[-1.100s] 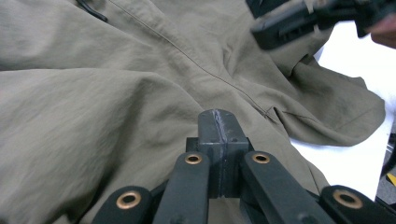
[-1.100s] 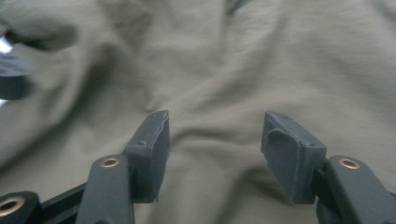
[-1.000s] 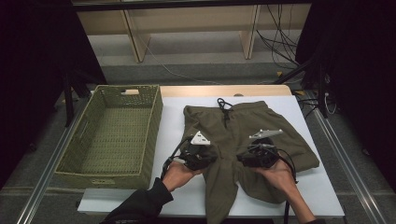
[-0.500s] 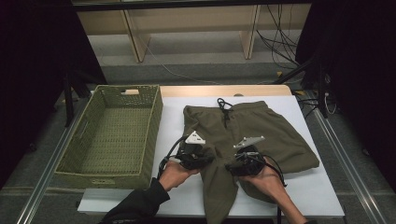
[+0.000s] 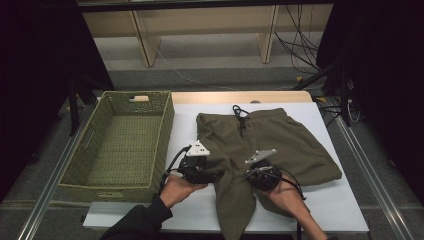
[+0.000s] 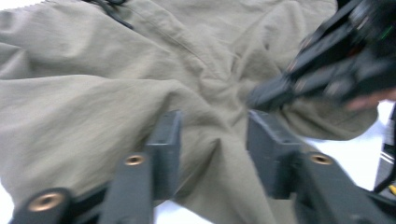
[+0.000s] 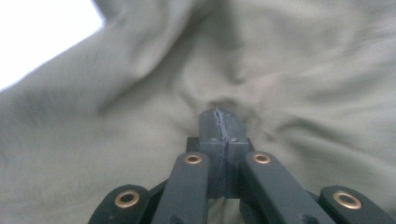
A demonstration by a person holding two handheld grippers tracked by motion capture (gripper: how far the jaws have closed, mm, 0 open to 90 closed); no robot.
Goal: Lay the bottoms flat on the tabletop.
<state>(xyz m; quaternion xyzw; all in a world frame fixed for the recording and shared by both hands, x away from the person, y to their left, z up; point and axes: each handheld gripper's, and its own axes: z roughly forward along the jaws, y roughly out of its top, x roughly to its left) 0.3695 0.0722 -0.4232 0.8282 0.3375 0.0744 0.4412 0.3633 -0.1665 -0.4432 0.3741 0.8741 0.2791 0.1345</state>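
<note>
Olive-green shorts (image 5: pixel 280 140) lie flat on the white table (image 5: pixel 340 210), waistband and black drawstring (image 5: pixel 240 116) at the far side. My left gripper (image 5: pixel 217 175) rests at the left leg near the crotch. Its jaws have just been opening, and in the left gripper view (image 6: pixel 212 121) they stand apart with a raised fold of cloth between them, not pressed. My right gripper (image 5: pixel 252 174) sits on the right leg close by. Its jaws have just been closing, and in the right gripper view (image 7: pixel 219 114) they are together with the cloth puckered at the tips.
A green woven basket (image 5: pixel 165 125) stands to the left of the shorts, with nothing inside it. The table's front edge runs just behind both hands. Wooden shelving and cables stand beyond the far edge.
The right gripper has slid left toward the crotch and its jaws have come together on the cloth. The left gripper has drawn back a little to the left and let go.
</note>
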